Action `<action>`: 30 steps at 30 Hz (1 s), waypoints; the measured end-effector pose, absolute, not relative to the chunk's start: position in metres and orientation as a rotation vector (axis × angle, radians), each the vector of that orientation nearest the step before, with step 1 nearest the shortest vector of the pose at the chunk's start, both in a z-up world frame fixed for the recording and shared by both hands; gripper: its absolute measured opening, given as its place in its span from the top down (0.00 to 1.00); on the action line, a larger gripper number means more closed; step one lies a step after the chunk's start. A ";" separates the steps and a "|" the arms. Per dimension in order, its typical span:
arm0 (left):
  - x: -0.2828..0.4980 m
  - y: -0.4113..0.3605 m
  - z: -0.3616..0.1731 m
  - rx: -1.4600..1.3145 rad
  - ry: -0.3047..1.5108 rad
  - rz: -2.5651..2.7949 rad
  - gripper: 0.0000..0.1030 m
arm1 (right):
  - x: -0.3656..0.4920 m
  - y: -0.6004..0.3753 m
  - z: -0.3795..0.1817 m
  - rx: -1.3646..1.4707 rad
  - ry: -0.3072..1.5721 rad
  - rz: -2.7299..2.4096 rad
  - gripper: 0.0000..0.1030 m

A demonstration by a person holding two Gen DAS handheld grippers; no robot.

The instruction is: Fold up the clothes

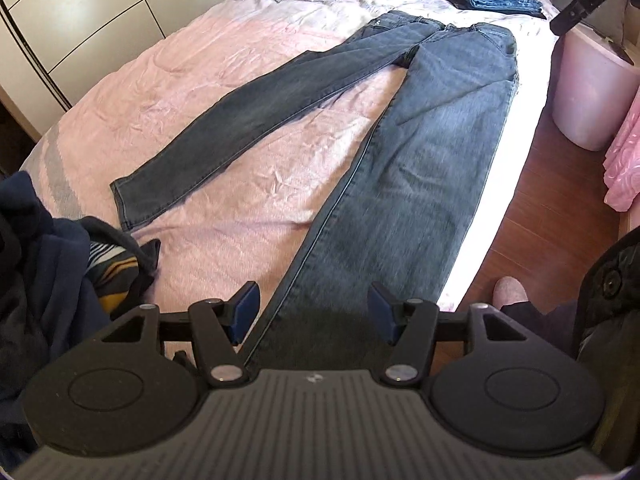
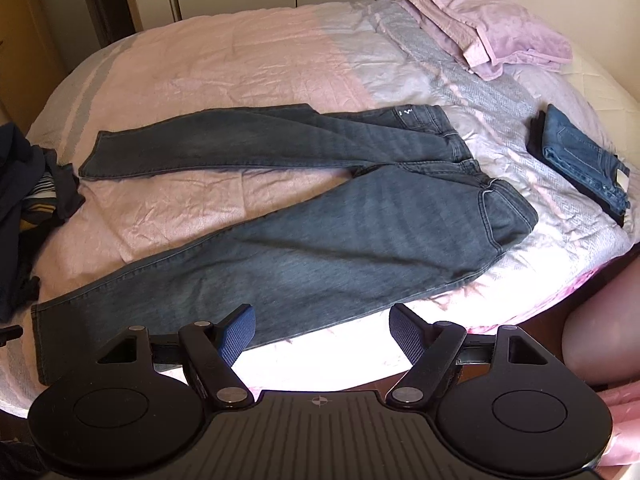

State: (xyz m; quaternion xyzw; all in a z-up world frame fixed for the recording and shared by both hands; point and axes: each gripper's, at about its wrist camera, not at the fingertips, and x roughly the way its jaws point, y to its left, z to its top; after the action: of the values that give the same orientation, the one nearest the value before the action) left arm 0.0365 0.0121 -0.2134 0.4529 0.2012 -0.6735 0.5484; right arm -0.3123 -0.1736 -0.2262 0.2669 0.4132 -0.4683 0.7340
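One pair of dark jeans [image 2: 304, 216] lies spread at centre frame, one folded pair of blue jeans [image 2: 580, 160] at right, one pillow [image 2: 488, 28] upper right, one heap of dark clothes [image 2: 28, 200] at left.

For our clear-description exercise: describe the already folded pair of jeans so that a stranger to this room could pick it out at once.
Start at the bed with its pink and grey cover and look toward the lilac pillow at the head end. Just beyond the waistband of the spread-out dark jeans lies the folded pair of jeans. It is a compact stacked rectangle of brighter blue denim, not laid out flat.
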 end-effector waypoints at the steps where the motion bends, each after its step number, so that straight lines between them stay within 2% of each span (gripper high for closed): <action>1: 0.036 0.011 -0.213 1.075 0.475 -1.597 0.46 | -0.312 -0.175 -0.226 0.589 0.909 -1.030 0.25; 23: 0.026 0.007 -0.223 1.109 0.458 -1.613 0.45 | -0.314 -0.173 -0.241 0.606 0.980 -1.019 0.25; 30: 0.010 0.004 -0.245 1.196 0.459 -1.613 0.45 | -0.345 -0.178 -0.238 0.484 0.987 -1.039 0.25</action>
State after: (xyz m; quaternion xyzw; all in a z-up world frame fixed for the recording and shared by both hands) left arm 0.0097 0.0044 -0.2449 0.4977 0.1909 -0.6713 0.5150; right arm -0.3454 -0.1781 -0.2380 0.2194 0.4480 -0.4712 0.7274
